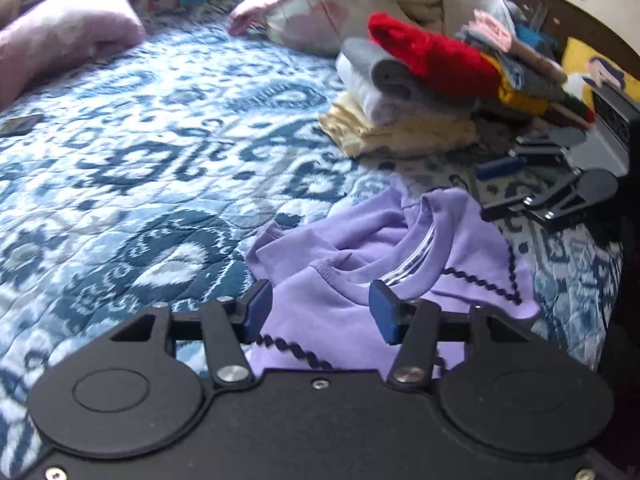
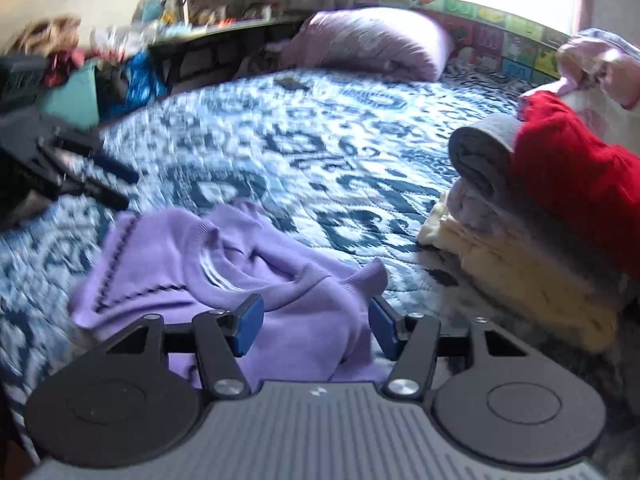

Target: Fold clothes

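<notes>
The left gripper (image 1: pixel 320 310) hangs over a crumpled purple sweater (image 1: pixel 348 280), its 2 blue pads spread wide with fabric lying between them but not pinched. The right gripper (image 2: pixel 316 326) is spread just as wide over the same sweater (image 2: pixel 240 272), holding nothing; a ribbed cuff sticks up close to its right pad. The sweater lies bunched on the near edge of the bed, its neckline turned up and dark zigzag trim showing.

Beyond it, on the right side of the bed, is a stack of folded clothes (image 2: pixel 532 240): yellow at the bottom, pale and grey pieces above, a red knit (image 1: pixel 436 60) on top. More jumbled clothes lie behind the stack.

The bed wears a blue and white patterned quilt (image 1: pixel 160 152). A lilac pillow (image 2: pixel 376 40) lies at the far end against a band of coloured tiles (image 2: pixel 500 36). A small dark flat thing (image 2: pixel 292 82) sits on the quilt near the pillow. A cluttered shelf runs along the wall, blurred.
</notes>
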The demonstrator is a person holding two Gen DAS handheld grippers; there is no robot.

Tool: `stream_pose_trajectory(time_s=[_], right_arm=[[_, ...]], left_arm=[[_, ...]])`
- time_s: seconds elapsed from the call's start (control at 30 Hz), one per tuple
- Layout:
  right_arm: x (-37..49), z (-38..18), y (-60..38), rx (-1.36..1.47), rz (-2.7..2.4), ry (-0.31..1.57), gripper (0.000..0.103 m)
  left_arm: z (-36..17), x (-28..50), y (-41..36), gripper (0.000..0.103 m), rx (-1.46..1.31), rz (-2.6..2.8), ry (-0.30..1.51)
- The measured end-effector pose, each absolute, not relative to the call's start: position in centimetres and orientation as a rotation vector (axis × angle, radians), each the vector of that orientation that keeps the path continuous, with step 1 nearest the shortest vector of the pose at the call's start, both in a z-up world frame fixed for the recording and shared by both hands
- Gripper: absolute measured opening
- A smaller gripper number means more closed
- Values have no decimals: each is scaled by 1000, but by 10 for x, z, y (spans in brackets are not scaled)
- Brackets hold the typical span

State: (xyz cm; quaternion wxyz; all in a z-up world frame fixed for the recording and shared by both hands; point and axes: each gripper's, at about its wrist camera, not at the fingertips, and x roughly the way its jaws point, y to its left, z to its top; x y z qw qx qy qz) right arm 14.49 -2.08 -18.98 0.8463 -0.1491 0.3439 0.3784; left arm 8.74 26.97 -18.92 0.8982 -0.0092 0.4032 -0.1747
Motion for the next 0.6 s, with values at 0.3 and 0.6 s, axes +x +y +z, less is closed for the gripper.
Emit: stream_pose_trajectory(time_s=[0.3,0.6], right_arm=[[186,-217,-1,-355,918,827,62],[162,-190,-9,-353,980,768,21]], left_arm=[[-226,132,274,52,-1,-517,964],[-200,101,267,18,66,-524,890]])
